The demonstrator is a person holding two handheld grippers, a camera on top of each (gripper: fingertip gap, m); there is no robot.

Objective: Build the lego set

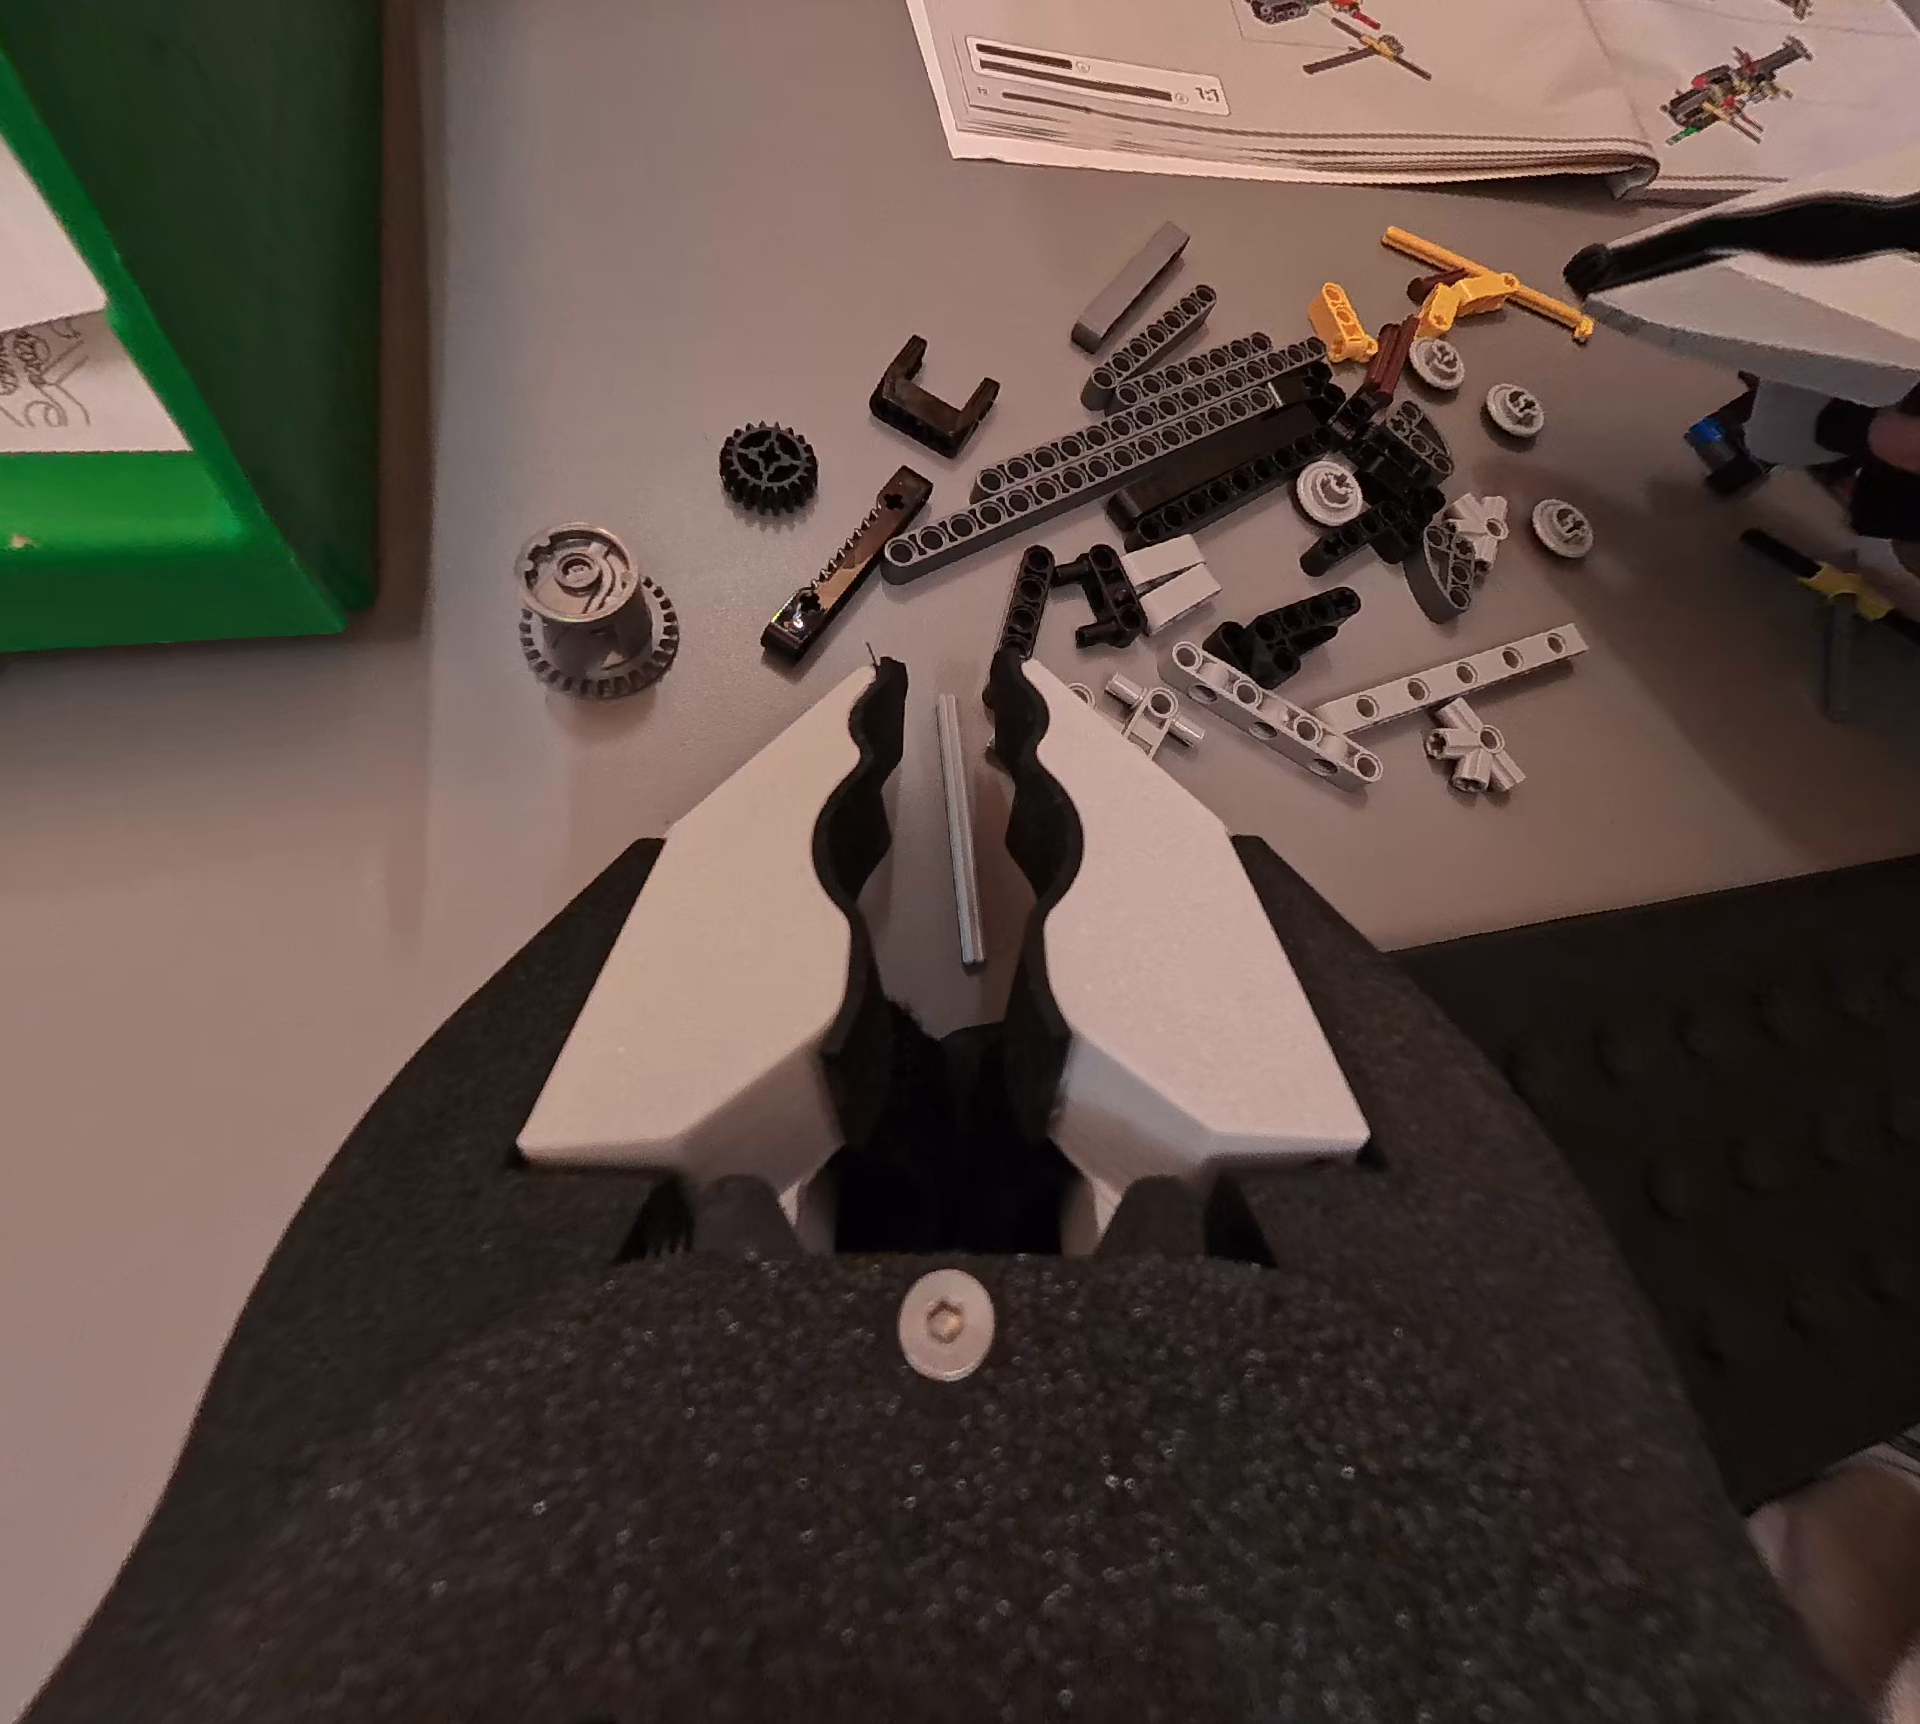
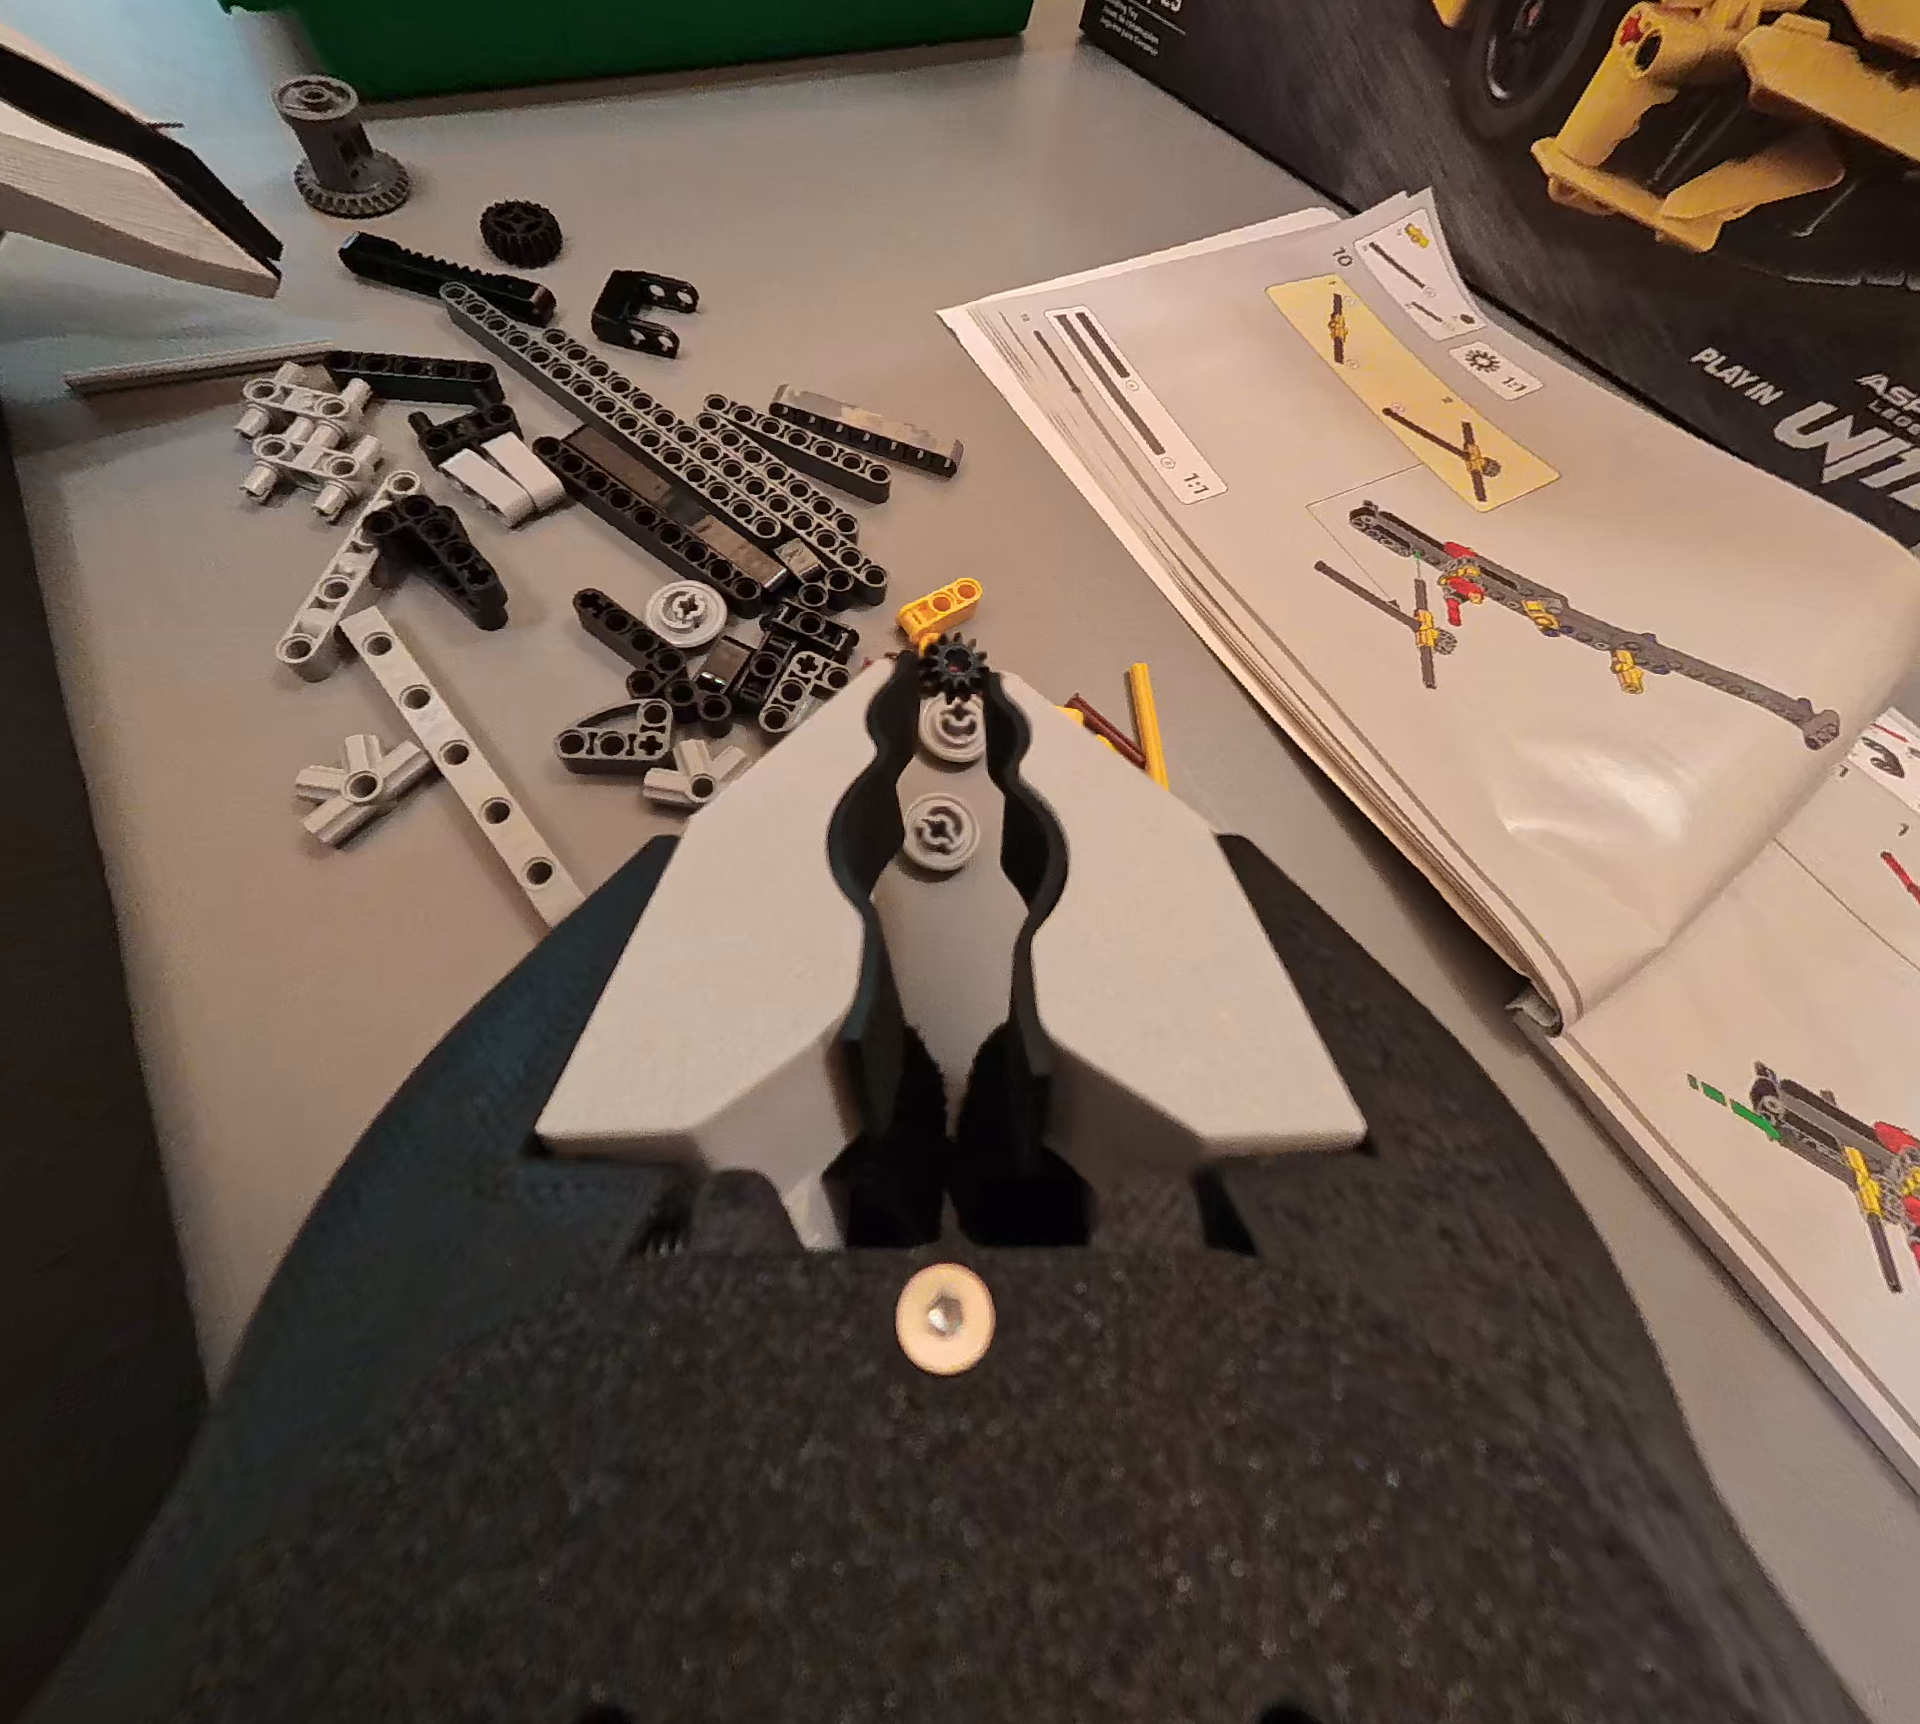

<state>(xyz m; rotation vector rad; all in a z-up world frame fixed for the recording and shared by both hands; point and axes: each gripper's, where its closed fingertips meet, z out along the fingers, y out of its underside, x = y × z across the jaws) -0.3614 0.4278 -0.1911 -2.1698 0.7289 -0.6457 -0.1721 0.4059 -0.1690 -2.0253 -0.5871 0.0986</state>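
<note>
Early going: loose parts (image 2: 665, 490) fill centre frame on the counter (image 1: 644, 116). Left gripper (image 1: 940, 687) fingers apart over a grey axle (image 1: 958, 833); right gripper (image 2: 948, 672) clamps a small black gear (image 2: 950, 664).

My left gripper (image 1: 943, 682) sits low over the table, jaws parted by a narrow gap, nothing clamped between the fingers (image 1: 727, 895). My right gripper (image 2: 948, 672) is angled down at far right of the left view (also visible there as a grey tip), its tips pinching a small black gear (image 2: 950, 664).
</note>
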